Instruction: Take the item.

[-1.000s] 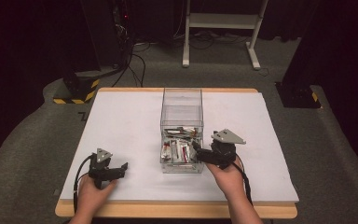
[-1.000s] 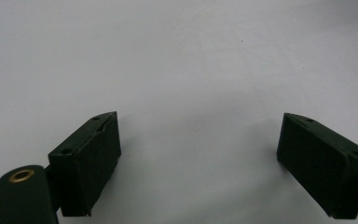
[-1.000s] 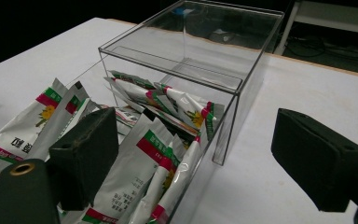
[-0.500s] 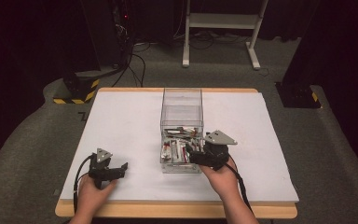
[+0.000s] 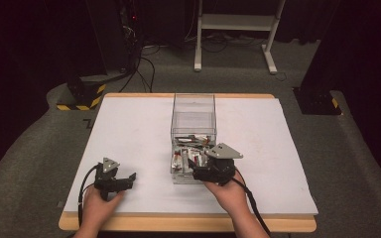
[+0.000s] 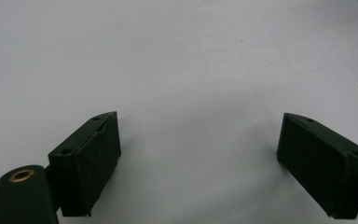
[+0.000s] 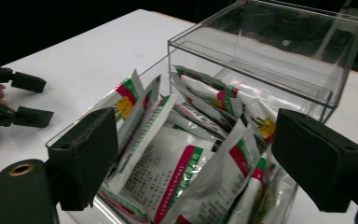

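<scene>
A clear plastic box (image 5: 193, 110) stands mid-table, and its clear tray (image 5: 173, 167) sticks out toward me. Several white sachets (image 5: 187, 150) with red and green stripes stand packed in the tray. My right gripper (image 5: 196, 164) hovers at the tray's near right corner, open. In the right gripper view, the right gripper (image 7: 196, 158) has its jaws spread wide over the sachets (image 7: 168, 172), touching none, with the box (image 7: 270, 42) behind. My left gripper (image 5: 129, 178) rests on the white table at the near left. In the left gripper view, the left gripper (image 6: 198, 158) is open and holds nothing.
The white table top (image 5: 129, 129) spreads bare on both sides of the box. Its wooden front edge (image 5: 178, 223) runs just behind my hands. Beyond the table are a dark floor with cables (image 5: 139, 64) and a white stand (image 5: 238, 29). The left gripper (image 7: 14, 100) appears far off at the left edge of the right gripper view.
My right gripper has moved left, in over the tray of sachets. The left gripper has stayed where it was.
</scene>
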Available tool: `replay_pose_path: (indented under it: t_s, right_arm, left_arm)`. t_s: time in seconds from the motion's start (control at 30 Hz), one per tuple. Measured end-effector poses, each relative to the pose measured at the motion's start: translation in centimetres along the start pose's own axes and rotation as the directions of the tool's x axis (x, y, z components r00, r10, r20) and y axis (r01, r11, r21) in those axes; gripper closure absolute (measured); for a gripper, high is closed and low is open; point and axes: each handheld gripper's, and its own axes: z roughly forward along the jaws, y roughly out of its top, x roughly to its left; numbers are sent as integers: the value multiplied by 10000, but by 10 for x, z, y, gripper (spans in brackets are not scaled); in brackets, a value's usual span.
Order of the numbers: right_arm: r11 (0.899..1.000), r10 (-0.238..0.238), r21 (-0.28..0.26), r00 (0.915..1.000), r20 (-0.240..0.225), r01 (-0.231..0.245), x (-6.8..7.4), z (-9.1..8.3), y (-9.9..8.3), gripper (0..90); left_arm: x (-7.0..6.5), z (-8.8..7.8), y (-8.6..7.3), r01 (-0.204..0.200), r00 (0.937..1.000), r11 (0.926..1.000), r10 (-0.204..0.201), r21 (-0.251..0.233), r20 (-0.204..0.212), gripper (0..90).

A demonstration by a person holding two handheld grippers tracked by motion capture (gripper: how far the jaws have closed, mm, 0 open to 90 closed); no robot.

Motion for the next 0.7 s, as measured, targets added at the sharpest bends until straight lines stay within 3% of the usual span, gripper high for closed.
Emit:
replay_pose_path:
  t_s: [0.37,0.7]
  right_arm:
    - [9999,-76,-111,9972,-745,68,14,4,-1,158]
    - [9999,126,-18,9945,-1039,-129,17,5,-3,221]
  left_arm:
    - [0,0,0,1,10000,10000,-1,7,6,136]
    - [0,0,0,-6,10000,10000,6,13,10,136]
